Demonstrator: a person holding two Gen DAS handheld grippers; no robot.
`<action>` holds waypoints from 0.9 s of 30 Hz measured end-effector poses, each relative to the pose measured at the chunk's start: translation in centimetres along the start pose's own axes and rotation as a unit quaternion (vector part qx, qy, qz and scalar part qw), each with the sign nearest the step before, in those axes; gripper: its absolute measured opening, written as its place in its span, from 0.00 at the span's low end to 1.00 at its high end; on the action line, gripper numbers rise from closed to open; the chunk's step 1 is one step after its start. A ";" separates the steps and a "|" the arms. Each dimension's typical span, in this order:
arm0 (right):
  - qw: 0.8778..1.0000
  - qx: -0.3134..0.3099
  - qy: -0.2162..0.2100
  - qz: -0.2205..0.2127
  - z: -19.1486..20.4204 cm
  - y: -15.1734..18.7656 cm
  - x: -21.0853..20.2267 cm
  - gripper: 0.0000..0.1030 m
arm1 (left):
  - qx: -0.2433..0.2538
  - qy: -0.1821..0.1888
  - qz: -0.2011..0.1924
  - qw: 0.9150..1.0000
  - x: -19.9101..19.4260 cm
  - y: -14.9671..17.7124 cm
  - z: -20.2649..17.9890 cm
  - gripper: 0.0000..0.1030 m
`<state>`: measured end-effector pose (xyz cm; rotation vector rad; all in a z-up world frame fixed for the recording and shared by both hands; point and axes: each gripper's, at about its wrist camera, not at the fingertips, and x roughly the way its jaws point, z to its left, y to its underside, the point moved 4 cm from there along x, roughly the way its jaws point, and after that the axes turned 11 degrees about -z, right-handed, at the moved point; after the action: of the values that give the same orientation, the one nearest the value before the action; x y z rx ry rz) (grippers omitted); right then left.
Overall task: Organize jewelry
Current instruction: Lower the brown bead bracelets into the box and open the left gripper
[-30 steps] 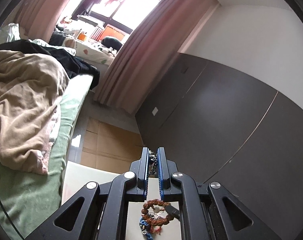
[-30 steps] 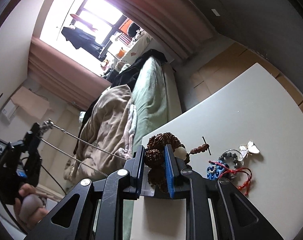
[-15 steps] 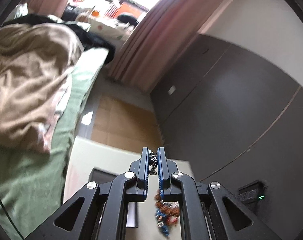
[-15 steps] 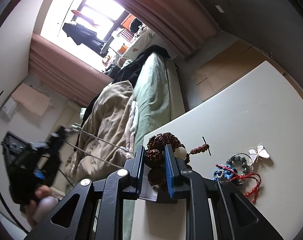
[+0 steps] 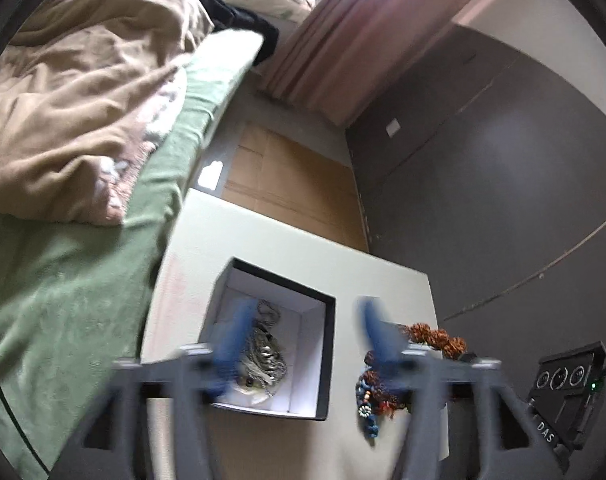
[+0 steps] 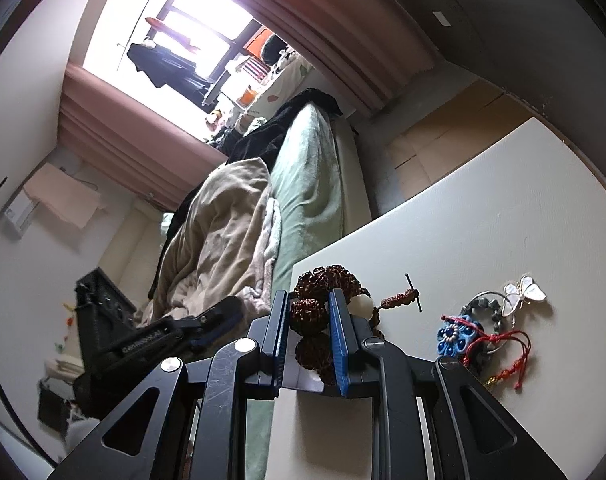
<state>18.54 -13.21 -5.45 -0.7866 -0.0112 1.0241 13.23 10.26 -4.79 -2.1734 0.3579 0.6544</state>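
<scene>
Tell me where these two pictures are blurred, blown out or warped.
Left wrist view: motion blur smears the open left gripper and softens the box; fisheye bends the walls. Right wrist view: sharp on the right gripper clamping the brown bead bracelet; window blown out white.

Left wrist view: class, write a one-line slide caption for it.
Open left gripper, motion-blurred, above a black box holding a silver necklace, with beaded bracelets beside it on the white table.
</scene>
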 end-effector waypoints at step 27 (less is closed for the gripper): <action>0.993 -0.105 0.036 0.041 6.0 5.0 7.6 0.21 | -0.026 -0.031 -0.042 0.998 -4.0 -2.4 5.3 0.82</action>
<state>16.70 -2.56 -6.62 -1.0224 -0.0259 1.0830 9.31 15.99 -3.81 -2.1983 0.2173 0.6896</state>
